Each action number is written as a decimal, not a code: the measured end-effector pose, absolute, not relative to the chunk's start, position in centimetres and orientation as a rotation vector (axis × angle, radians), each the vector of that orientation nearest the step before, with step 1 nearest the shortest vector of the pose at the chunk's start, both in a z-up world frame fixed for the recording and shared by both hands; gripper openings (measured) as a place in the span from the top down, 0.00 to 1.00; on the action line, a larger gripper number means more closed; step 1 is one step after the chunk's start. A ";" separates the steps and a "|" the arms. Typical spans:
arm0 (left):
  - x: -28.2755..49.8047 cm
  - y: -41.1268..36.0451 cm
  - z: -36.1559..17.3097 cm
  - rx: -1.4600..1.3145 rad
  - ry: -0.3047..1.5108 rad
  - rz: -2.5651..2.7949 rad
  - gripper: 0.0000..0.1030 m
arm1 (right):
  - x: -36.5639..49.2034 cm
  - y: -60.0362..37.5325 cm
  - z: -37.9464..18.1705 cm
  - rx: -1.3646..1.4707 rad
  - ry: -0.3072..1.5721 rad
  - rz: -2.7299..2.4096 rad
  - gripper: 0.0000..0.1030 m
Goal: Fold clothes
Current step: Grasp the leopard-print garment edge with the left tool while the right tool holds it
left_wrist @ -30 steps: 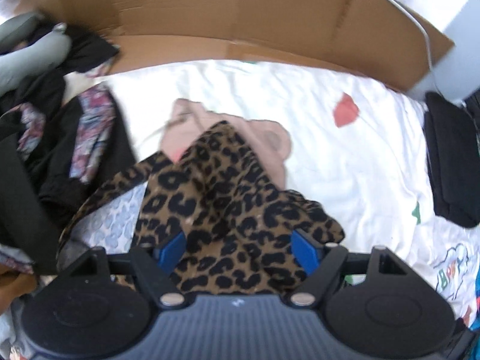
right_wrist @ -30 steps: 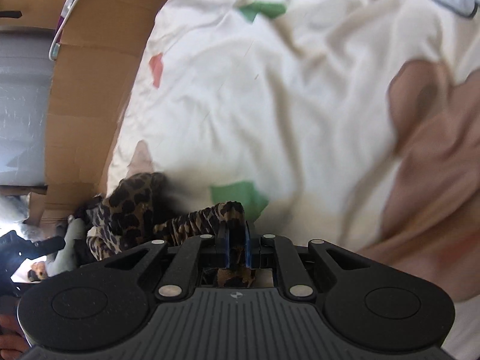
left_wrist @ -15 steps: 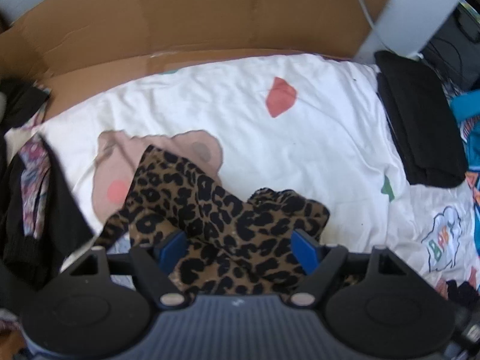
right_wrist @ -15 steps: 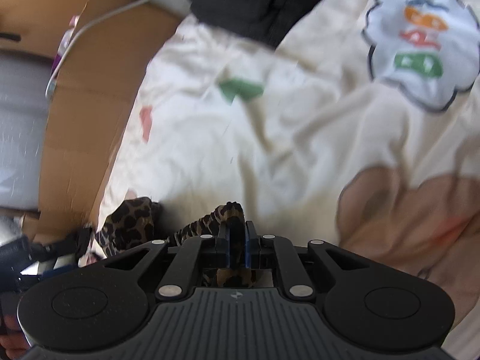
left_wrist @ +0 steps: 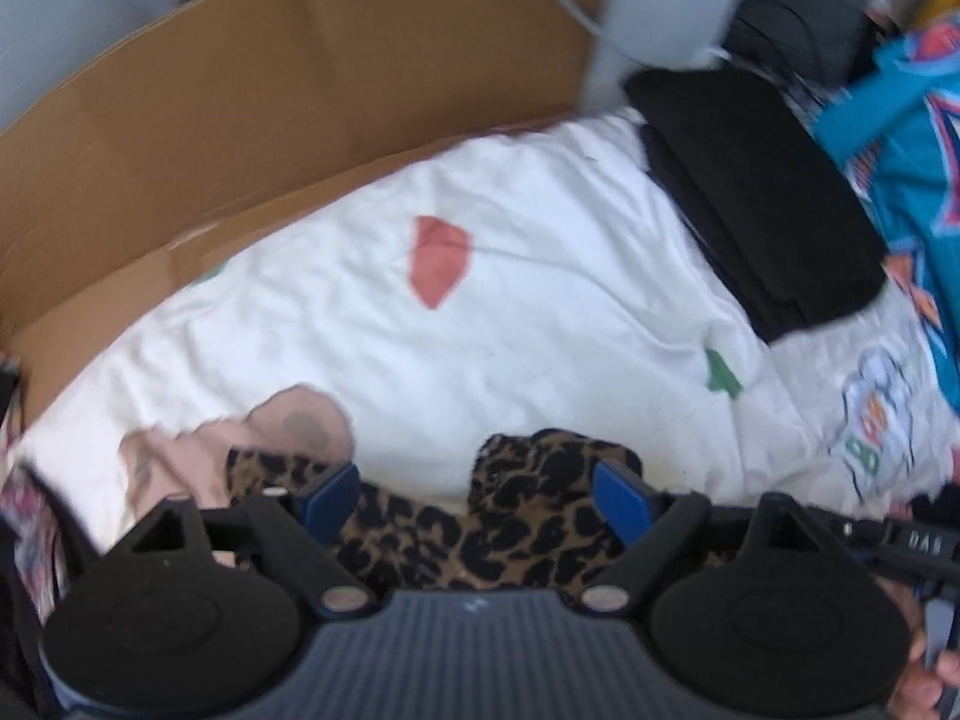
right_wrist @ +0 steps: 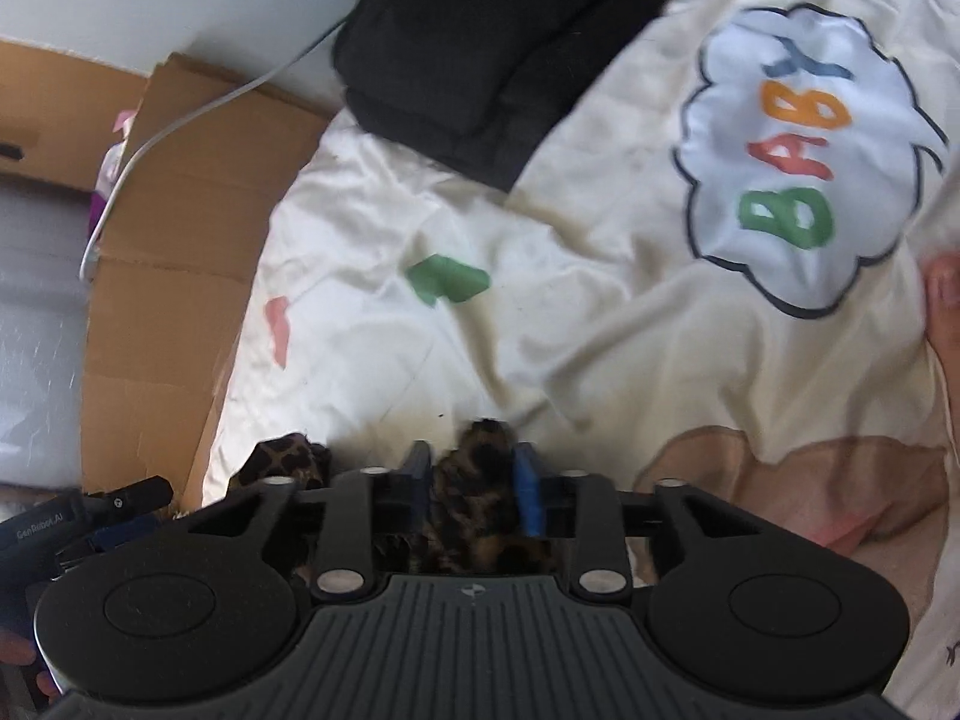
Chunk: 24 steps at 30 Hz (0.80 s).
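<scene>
Leopard-print garment lies between the right tongs' just-opening jaws

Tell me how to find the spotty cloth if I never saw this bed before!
Start at the big white bedsheet with coloured patches, edged by brown cardboard. Look to its near side, right under the two tongs. There lies the leopard-print garment: crumpled, tan with black spots, unlike the plain folded black clothes at the far corner and the teal shirt beside them.

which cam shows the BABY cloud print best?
Right wrist: the BABY cloud print sits large on the white sheet, every letter readable. Left wrist catches it only at the right edge, small, distorted and partly cut off.
</scene>
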<state>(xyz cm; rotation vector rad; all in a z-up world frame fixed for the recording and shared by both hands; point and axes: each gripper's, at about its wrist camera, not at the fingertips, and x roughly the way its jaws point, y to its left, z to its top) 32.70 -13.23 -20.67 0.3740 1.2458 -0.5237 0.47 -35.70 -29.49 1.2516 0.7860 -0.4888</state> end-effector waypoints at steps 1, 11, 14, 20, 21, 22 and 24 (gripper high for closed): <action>32.8 -13.7 -20.8 0.390 1.255 -0.551 0.15 | 0.3 -35.7 -29.7 1.260 0.792 -0.494 0.56; 31.1 -17.0 -22.8 0.580 1.295 -0.770 0.15 | 0.0 -32.2 -33.1 1.392 0.914 -0.511 0.48; 30.7 -16.9 -23.8 0.626 1.312 -0.783 0.23 | 0.1 -31.6 -33.3 1.418 0.907 -0.494 0.49; 31.1 -15.3 -26.0 0.683 1.364 -0.715 0.51 | 0.1 -31.3 -33.7 1.423 0.911 -0.443 0.78; 31.3 -14.9 -26.0 0.670 1.372 -0.706 0.62 | 0.0 -31.3 -33.7 1.425 0.909 -0.443 0.82; 31.4 -14.5 -26.0 0.659 1.375 -0.698 0.68 | 0.1 -31.4 -33.6 1.422 0.904 -0.446 0.84; 31.7 -13.7 -25.5 0.646 1.365 -0.687 0.87 | 0.1 -31.4 -33.3 1.401 0.897 -0.452 0.91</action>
